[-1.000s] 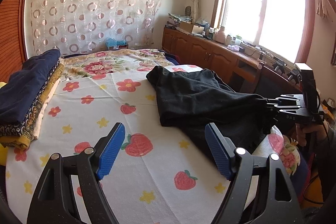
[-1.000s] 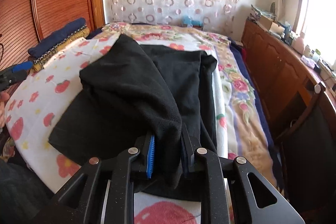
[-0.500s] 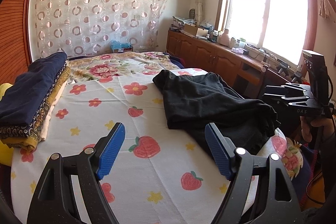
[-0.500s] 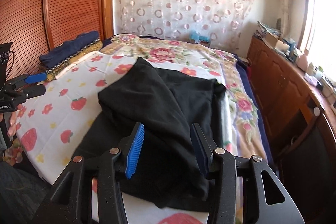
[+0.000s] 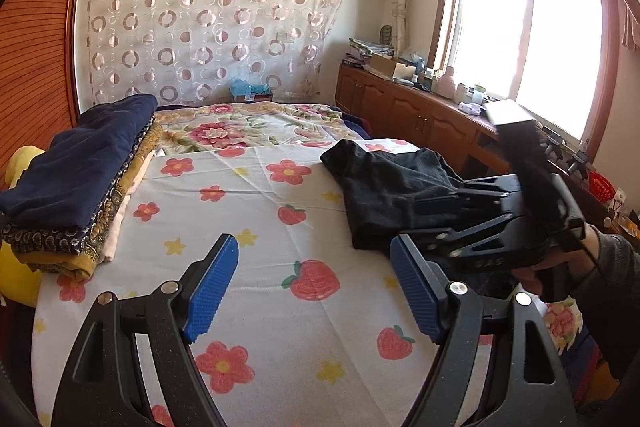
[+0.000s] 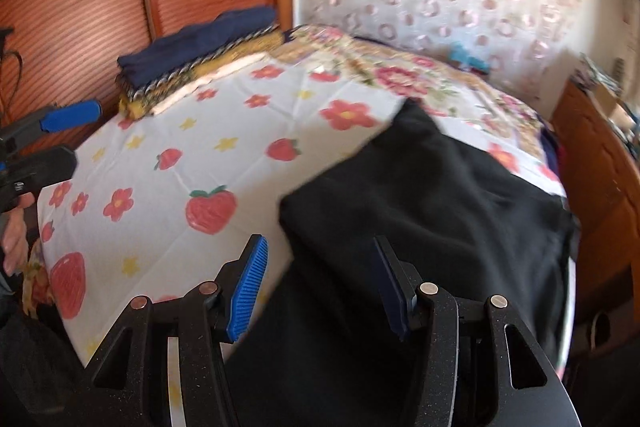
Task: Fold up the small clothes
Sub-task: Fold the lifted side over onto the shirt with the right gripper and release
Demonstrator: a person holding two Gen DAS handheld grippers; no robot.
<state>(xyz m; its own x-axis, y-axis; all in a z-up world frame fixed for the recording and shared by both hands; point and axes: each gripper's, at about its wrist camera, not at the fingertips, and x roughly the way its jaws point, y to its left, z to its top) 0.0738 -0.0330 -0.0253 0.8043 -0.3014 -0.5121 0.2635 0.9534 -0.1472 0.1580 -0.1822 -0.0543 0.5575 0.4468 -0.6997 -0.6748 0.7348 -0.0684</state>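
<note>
In the left wrist view, a stack of folded cloths (image 5: pixel 80 183) sits at the left edge of the frame: a navy layer on top, a gold paisley-edged one under it, a cream one lowest, all with soft rounded folds. Below and right of it spreads the bed sheet (image 5: pixel 256 267), a thin white weave with creases, printed with red flowers, strawberries and yellow stars. The left gripper (image 5: pixel 316 291) fills the lower middle of the frame, its matte black arms ending in ribbed blue pads set wide apart over bare sheet, nothing between them. Right of centre lies the black garment (image 5: pixel 384 187), a dull, fuzzy, knit-looking cloth doubled over itself into a rough slab with a rounded fold along its near left edge; its right end is hidden behind the right gripper (image 5: pixel 460 211), which a hand (image 5: pixel 536 271) in a grey sleeve holds at the right of the frame.

In the right wrist view, which is blurred, the left gripper's blue pads show at the far left edge. The sheet takes the left and centre, and the garment (image 6: pixel 440 195) covers the centre and right of the frame, one pointed corner reaching up toward the floral bedspread (image 6: pixel 400 79). At the bottom the right gripper (image 6: pixel 320 287) has its jaws opening; the garment's near edge lies beneath and between the blue pads, and neither pad presses it
</note>
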